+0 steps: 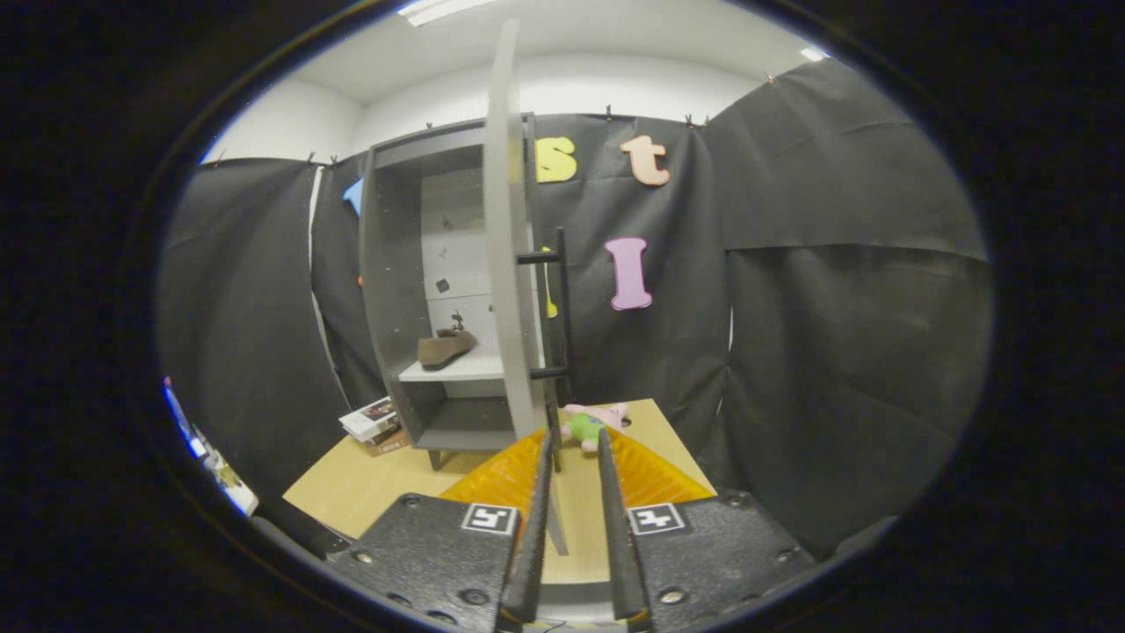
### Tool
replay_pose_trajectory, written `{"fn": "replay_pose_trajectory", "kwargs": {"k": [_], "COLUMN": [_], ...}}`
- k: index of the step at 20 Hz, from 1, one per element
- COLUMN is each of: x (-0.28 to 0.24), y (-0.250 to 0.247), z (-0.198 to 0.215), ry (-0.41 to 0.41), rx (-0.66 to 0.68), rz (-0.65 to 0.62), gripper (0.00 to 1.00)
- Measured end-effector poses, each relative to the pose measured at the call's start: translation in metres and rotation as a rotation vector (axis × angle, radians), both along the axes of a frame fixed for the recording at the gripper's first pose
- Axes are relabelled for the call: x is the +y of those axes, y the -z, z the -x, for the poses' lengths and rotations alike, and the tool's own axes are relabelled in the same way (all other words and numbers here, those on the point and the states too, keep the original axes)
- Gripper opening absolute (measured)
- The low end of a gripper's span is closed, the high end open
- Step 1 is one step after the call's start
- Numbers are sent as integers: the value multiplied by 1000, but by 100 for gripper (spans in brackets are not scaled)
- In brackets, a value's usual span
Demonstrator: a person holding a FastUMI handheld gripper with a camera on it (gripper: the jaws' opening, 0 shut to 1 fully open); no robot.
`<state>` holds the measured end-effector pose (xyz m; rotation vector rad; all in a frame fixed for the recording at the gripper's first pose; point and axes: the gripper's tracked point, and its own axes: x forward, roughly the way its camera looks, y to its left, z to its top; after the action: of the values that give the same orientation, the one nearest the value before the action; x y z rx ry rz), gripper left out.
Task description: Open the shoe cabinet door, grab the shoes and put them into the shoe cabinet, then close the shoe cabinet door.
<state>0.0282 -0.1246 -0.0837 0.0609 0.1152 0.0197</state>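
Tongs at the bottom centre of the frame, fingers close together with a narrow gap, nothing pressed between them. Whether fully closed: cannot tell, though a slim strip of table shows between the fingers.

Shoe cabinet standing left of centre, grey, on short legs, its front open. Cabinet door swung wide, seen nearly edge-on as a tall pale panel running from the top of the frame down to just ahead of the fingertips. Dark bar handle on the door's right side, upright, fixed by two short brackets, above and slightly left of the fingertips.

Shoe resting on the pale middle shelf inside the cabinet, brown, low-cut, toe pointing left, heel near the door edge. Lower compartment beneath that shelf dark, contents not discernible.

Small stack of books lying on the table at the cabinet's lower left corner, just beside its leg. Plush toy, pink and green, lying on the table right of the door's lower edge, just beyond the fingertips.

Table surface tan, filling the lower middle of the frame. Black cloth wall behind and to the right.
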Motion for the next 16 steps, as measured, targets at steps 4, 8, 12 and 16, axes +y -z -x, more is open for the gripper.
{"fn": "replay_pose_trajectory", "kwargs": {"k": [4,8,12,16], "x": [46,107,165,203], "y": [29,75,128,179], "z": [15,11,-13,-48], "ry": [-10,-65,-121,-166], "rx": [6,58,122,170], "rz": [48,27,23,23], "gripper": [73,83,83,83]}}
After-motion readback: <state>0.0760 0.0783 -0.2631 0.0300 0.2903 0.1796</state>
